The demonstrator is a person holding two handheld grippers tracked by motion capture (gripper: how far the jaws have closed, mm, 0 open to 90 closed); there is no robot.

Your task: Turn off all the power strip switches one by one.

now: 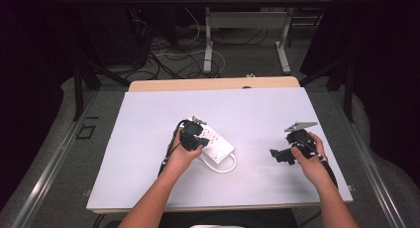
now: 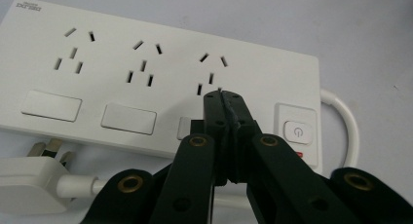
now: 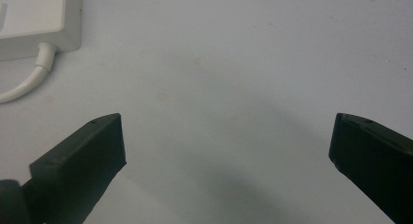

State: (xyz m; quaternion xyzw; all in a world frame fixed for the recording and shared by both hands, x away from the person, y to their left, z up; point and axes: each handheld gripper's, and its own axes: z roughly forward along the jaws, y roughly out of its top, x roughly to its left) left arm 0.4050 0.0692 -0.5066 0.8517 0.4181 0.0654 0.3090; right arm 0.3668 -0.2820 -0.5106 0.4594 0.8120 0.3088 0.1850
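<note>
A white power strip (image 1: 218, 142) (image 2: 160, 83) with three sockets lies flat near the middle of the table. Its power button (image 2: 296, 132) sits at one end, and its white cord (image 1: 220, 166) (image 3: 24, 85) loops off to a white plug (image 2: 29, 182). My left gripper (image 1: 190, 139) (image 2: 223, 95) hovers right over the strip, jaws shut with nothing between them, tips close to the third socket beside the button. My right gripper (image 1: 282, 154) (image 3: 226, 151) hangs over bare table to the right, jaws wide open and empty. A corner of the strip (image 3: 39, 19) shows at its upper left.
The pale table top (image 1: 148, 153) has free room on the left, at the back and between the two grippers. Behind the far edge stand metal table legs (image 1: 208, 44) and tangled cables (image 1: 163, 59) on the floor.
</note>
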